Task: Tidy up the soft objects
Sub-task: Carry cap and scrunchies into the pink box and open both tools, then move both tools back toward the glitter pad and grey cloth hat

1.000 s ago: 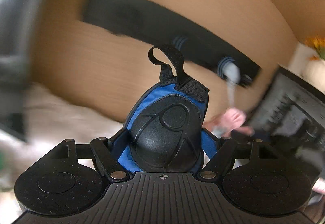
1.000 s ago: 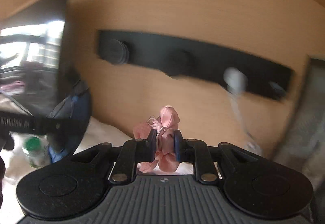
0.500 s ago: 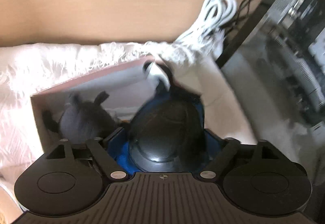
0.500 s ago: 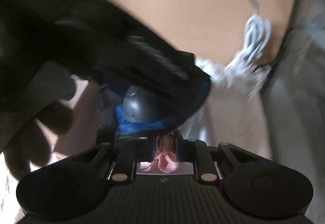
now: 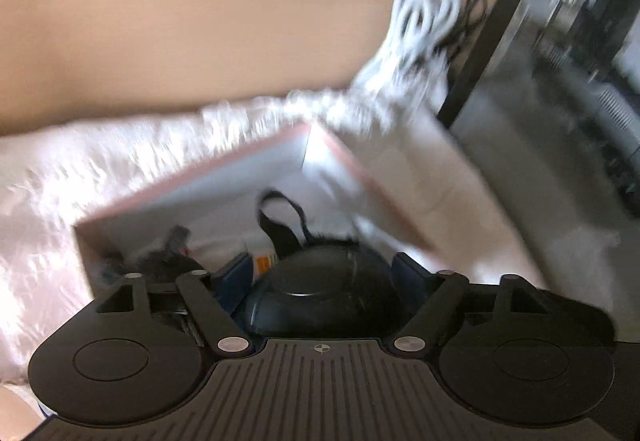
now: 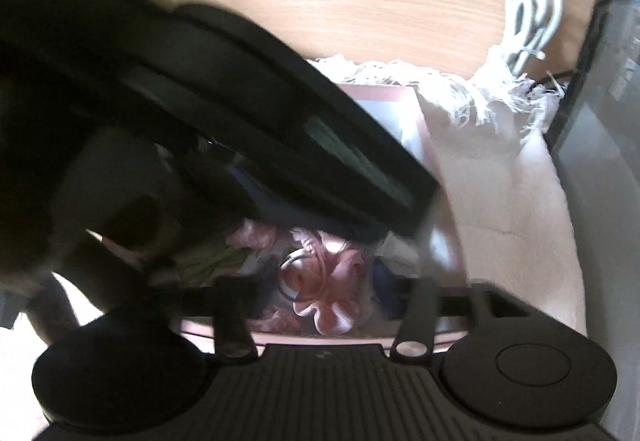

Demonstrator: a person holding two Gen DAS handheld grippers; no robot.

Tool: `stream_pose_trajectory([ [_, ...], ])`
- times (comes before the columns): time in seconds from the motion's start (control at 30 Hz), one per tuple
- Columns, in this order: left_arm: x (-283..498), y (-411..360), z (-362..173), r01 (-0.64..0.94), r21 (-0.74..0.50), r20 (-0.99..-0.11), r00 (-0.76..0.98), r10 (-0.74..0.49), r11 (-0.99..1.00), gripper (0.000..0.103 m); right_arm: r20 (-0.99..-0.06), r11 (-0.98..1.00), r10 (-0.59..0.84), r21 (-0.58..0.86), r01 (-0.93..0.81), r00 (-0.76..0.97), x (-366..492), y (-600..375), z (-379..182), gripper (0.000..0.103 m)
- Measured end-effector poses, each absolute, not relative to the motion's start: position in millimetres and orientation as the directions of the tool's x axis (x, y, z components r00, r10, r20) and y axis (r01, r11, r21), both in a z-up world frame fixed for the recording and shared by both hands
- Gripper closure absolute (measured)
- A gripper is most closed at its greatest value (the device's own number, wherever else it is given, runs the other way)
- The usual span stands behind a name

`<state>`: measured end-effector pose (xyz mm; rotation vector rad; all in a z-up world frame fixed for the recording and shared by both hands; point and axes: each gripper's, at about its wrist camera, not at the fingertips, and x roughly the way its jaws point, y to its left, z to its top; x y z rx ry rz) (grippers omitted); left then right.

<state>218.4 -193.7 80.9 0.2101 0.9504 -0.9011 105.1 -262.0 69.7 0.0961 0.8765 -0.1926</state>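
The right hand-held gripper [image 6: 324, 293] is opening, its jaws apart around the pink fabric bow [image 6: 332, 289] over the pink-rimmed cardboard box [image 5: 192, 181]. The left hand-held gripper [image 5: 320, 281] is closing around the black-and-blue padded guard [image 5: 320, 293] inside that box. Both await release.

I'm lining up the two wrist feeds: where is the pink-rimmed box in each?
Left wrist: pink-rimmed box is centre frame, open, behind the left gripper.
Right wrist: box is centre, mostly hidden by the dark device crossing the frame.
Shared landmark: coiled white cable, upper right.
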Motion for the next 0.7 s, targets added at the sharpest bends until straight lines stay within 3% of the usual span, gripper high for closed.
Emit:
stream_pose_trajectory([
  [0.17,212,-132,127,0.700,-0.307,-0.637,0.353,-0.685,0.645,0.023,-0.673,0.965,-0.211,-0.026,0.261,0.709,86,-256,101,0.033],
  [0.27,201,-78,149,0.657,-0.338,-0.532,0.458,-0.713,0.674,0.023,-0.593,0.958,-0.253,-0.041,0.285,0.765,62,-244,118,0.019],
  [0.37,188,-19,158,0.597,-0.338,-0.462,0.568,-0.681,0.727,0.023,-0.562,0.968,-0.224,-0.036,0.247,0.796,38,-221,123,0.015],
  [0.5,168,63,148,0.470,-0.315,-0.452,0.690,-0.565,0.825,0.023,-0.611,0.992,-0.115,-0.033,0.120,0.783,31,-172,122,0.015],
  [0.7,142,187,116,0.192,-0.299,-0.528,0.783,-0.330,0.935,0.023,-0.661,0.996,0.018,-0.055,-0.073,0.750,29,-93,110,0.015],
])
